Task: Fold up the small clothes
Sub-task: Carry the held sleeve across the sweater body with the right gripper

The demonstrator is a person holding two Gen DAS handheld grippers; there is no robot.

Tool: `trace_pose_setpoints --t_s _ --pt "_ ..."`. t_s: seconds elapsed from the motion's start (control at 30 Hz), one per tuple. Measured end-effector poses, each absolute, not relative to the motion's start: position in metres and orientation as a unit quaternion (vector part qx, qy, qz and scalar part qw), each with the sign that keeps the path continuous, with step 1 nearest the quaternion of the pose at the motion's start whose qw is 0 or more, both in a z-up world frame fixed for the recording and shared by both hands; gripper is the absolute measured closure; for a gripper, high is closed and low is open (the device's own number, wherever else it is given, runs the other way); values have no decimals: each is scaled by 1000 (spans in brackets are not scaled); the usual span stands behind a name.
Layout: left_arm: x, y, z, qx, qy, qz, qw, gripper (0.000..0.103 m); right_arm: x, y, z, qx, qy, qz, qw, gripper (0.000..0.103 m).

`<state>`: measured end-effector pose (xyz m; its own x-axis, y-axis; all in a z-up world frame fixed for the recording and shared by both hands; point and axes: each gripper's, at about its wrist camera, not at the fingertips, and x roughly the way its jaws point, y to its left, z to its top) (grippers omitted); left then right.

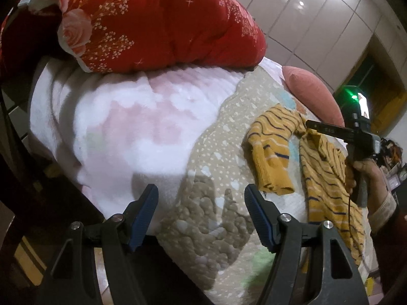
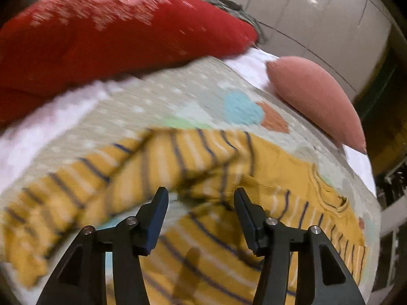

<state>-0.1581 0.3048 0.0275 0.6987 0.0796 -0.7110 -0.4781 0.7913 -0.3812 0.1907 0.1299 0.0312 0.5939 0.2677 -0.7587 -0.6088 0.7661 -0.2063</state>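
Observation:
A small yellow top with dark blue and white stripes [image 1: 323, 167] lies spread on the beige dotted quilt [image 1: 218, 137], one sleeve bent toward the left. My left gripper [image 1: 201, 195] is open and empty, above the quilt to the left of the top. In the left wrist view my right gripper [image 1: 309, 124] reaches over the top near its collar, and its jaws cannot be read there. In the right wrist view the right gripper [image 2: 201, 195] is open, just above the striped top [image 2: 203, 167], with nothing between its fingers. That view is blurred.
A red floral duvet [image 1: 157, 23] is heaped at the back of the bed. A pink fleece blanket [image 1: 122, 127] lies to the left. A pink pillow [image 1: 313, 94] lies at the back right. White wardrobe doors [image 1: 318, 17] stand behind.

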Motion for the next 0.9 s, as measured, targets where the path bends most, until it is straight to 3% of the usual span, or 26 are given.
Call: trace_pose_setpoints --t_s 0.27,0.57,0.6,0.63,0.67,0.77,0.9 --pt "-172 312 24 -308 346 168 870 32 102 133 48 -148 423 375 811 45" --pt "-187 307 30 -314 338 162 873 32 83 160 -18 -57 528 369 763 42" --pt "-188 306 30 -314 337 163 873 32 82 161 -18 -50 524 367 767 45" --pt "-187 306 30 -315 337 164 872 32 82 163 -18 -41 524 371 766 67" --pt "-187 305 31 -316 337 164 872 32 84 165 -18 -31 529 383 756 95" --pt "-184 301 33 -316 340 162 871 32 89 161 -7 -5 537 398 744 98" --pt "-174 292 39 -302 345 154 875 31 100 125 41 -4 490 395 777 98"
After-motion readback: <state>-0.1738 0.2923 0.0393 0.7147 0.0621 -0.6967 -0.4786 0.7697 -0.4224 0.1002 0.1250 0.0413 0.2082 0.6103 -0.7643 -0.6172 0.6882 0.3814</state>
